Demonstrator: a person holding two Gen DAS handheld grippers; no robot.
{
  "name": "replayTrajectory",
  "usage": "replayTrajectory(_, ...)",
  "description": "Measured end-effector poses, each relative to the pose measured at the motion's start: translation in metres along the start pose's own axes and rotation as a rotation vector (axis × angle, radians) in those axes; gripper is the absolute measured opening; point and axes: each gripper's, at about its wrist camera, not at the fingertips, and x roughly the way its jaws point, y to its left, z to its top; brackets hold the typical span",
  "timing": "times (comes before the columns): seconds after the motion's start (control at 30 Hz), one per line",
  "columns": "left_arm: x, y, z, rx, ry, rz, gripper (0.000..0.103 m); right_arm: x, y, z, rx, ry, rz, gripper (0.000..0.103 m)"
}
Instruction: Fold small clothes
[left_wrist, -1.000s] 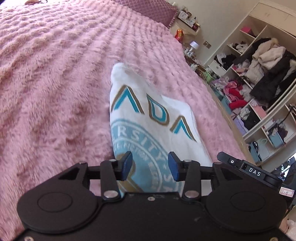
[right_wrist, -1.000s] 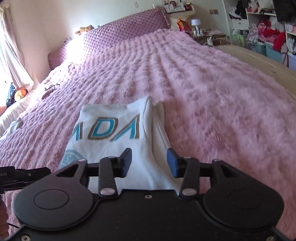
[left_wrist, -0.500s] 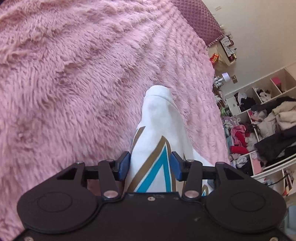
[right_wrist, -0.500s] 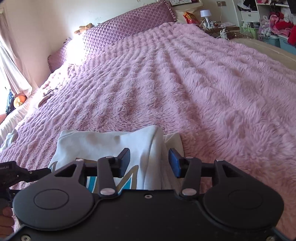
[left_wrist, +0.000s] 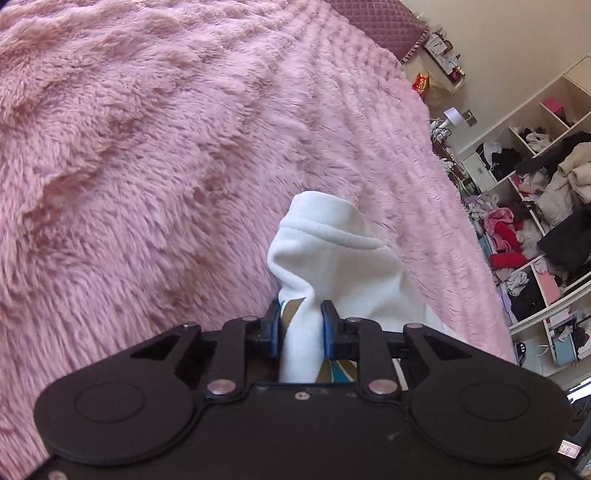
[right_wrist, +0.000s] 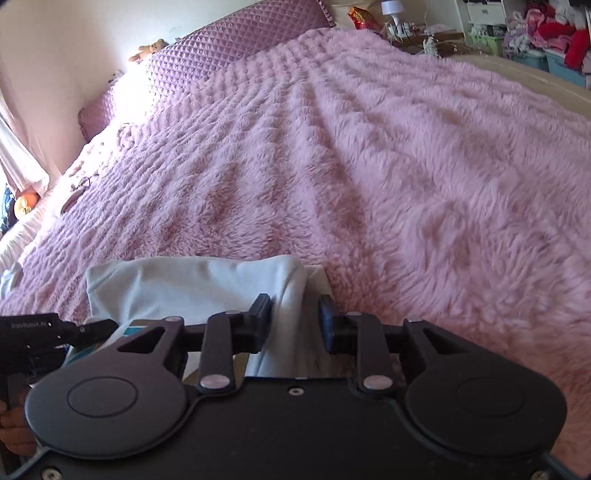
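Fabric bunched between blue pads: the left gripper (left_wrist: 299, 330) is closing on a gathered ridge of the white printed garment (left_wrist: 332, 258), and both pads already press into the cloth. That view shows a stitched hem at the garment's far end, toward twelve o'clock, plus slivers of gold and teal print down at the pads, which the right wrist view barely catches. Over on the right wrist view, the right gripper (right_wrist: 293, 323) is closing too; a fold of the garment (right_wrist: 192, 288) touches its left pad, while the right pad looks apart from the cloth. This camera alone shows the garment's breadth, running from nine to three o'clock along the near edge of the pink fluffy blanket (right_wrist: 369, 166). At eight o'clock there, the left gripper's black body (right_wrist: 44, 332) pokes in. A cluttered clothes shelf (left_wrist: 535, 206) sits at three o'clock in the left view.
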Motion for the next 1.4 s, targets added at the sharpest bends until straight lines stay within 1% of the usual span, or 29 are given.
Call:
replayTrajectory(0.03, -0.005, 0.001, 0.001, -0.007, 0.006, -0.006, 0.024, -0.005, -0.002, 0.001, 0.022, 0.004, 0.016, 0.033)
replayTrajectory(0.07, -0.013, 0.001, 0.002, -0.011, 0.01, -0.008, 0.032, -0.012, -0.003, 0.002, 0.038, 0.005, 0.023, 0.045)
replayTrajectory(0.1, -0.024, 0.0, 0.001, -0.007, 0.011, -0.013, 0.039, -0.023, -0.004, 0.001, 0.051, -0.001, 0.025, 0.047)
replayTrajectory(0.17, -0.053, -0.001, -0.008, -0.003, -0.003, -0.028, 0.042, -0.05, -0.005, -0.004, 0.043, -0.016, 0.084, 0.047)
replayTrajectory(0.23, -0.088, 0.0, -0.023, 0.013, -0.028, -0.058, 0.043, -0.081, -0.004, -0.013, 0.028, -0.02, 0.158, 0.047)
replayTrajectory(0.3, -0.123, -0.003, -0.046, 0.032, -0.067, -0.085, 0.046, -0.105, -0.001, -0.025, 0.009, -0.01, 0.221, 0.047)
replayTrajectory(0.33, -0.137, -0.004, -0.059, 0.035, -0.073, -0.104, 0.047, -0.117, 0.003, -0.034, -0.006, -0.002, 0.235, 0.047)
replayTrajectory(0.37, -0.149, -0.005, -0.073, 0.032, -0.069, -0.126, 0.047, -0.127, 0.008, -0.043, -0.024, 0.008, 0.256, 0.047)
replayTrajectory(0.43, -0.163, -0.01, -0.099, 0.03, -0.039, -0.155, 0.047, -0.138, 0.014, -0.059, -0.049, 0.036, 0.298, 0.047)
replayTrajectory(0.47, -0.167, -0.016, -0.111, 0.035, -0.027, -0.162, 0.047, -0.141, 0.017, -0.066, -0.057, 0.05, 0.306, 0.047)
replayTrajectory(0.53, -0.167, -0.022, -0.13, 0.067, 0.008, -0.176, 0.048, -0.141, 0.017, -0.077, -0.064, 0.088, 0.311, 0.047)
replayTrajectory(0.57, -0.163, -0.023, -0.14, 0.081, 0.034, -0.165, 0.049, -0.139, 0.017, -0.082, -0.066, 0.098, 0.298, 0.047)
replayTrajectory(0.6, -0.156, -0.023, -0.149, 0.084, 0.058, -0.144, 0.049, -0.137, 0.015, -0.086, -0.063, 0.106, 0.268, 0.047)
replayTrajectory(0.63, -0.153, -0.021, -0.156, 0.088, 0.057, -0.136, 0.049, -0.132, 0.011, -0.089, -0.058, 0.118, 0.231, 0.047)
replayTrajectory(0.67, -0.15, -0.016, -0.164, 0.098, 0.051, -0.139, 0.052, -0.13, 0.006, -0.091, -0.051, 0.12, 0.221, 0.042)
replayTrajectory(0.73, -0.14, -0.011, -0.171, 0.125, 0.056, -0.131, 0.052, -0.129, -0.005, -0.094, -0.01, 0.12, 0.237, 0.042)
replayTrajectory(0.77, -0.143, -0.008, -0.174, 0.113, 0.056, -0.132, 0.052, -0.129, -0.007, -0.093, 0.004, 0.125, 0.244, 0.042)
replayTrajectory(0.83, -0.149, -0.009, -0.169, 0.084, 0.063, -0.145, 0.052, -0.133, -0.005, -0.088, -0.003, 0.138, 0.242, 0.044)
replayTrajectory(0.87, -0.154, -0.007, -0.163, 0.062, 0.07, -0.159, 0.055, -0.137, -0.005, -0.083, -0.021, 0.128, 0.247, 0.048)
replayTrajectory(0.9, -0.159, -0.006, -0.156, 0.048, 0.062, -0.159, 0.058, -0.14, -0.005, -0.079, -0.037, 0.109, 0.249, 0.055)
replayTrajectory(0.97, -0.164, -0.001, -0.141, 0.04, 0.025, -0.138, 0.06, -0.144, -0.01, -0.067, -0.061, 0.061, 0.248, 0.065)
replayTrajectory(1.03, -0.16, 0.01, -0.127, -0.005, 0.014, -0.12, 0.059, -0.137, -0.021, -0.055, -0.027, 0.057, 0.26, 0.066)
replayTrajectory(1.13, -0.138, 0.031, -0.114, -0.134, 0.094, -0.16, 0.059, -0.113, -0.037, -0.048, 0.061, 0.115, 0.332, 0.067)
replayTrajectory(1.17, -0.13, 0.036, -0.113, -0.163, 0.128, -0.178, 0.059, -0.105, -0.042, -0.048, 0.081, 0.138, 0.342, 0.067)
replayTrajectory(1.2, -0.123, 0.037, -0.112, -0.181, 0.151, -0.177, 0.059, -0.097, -0.044, -0.048, 0.091, 0.154, 0.34, 0.067)
replayTrajectory(1.23, -0.116, 0.039, -0.113, -0.188, 0.178, -0.181, 0.059, -0.089, -0.045, -0.048, 0.099, 0.168, 0.337, 0.067)
replayTrajectory(1.3, -0.104, 0.038, -0.114, -0.186, 0.197, -0.172, 0.059, -0.075, -0.046, -0.051, 0.109, 0.189, 0.34, 0.067)
replayTrajectory(1.4, -0.088, 0.034, -0.113, -0.185, 0.222, -0.202, 0.061, -0.059, -0.04, -0.052, 0.117, 0.207, 0.367, 0.067)
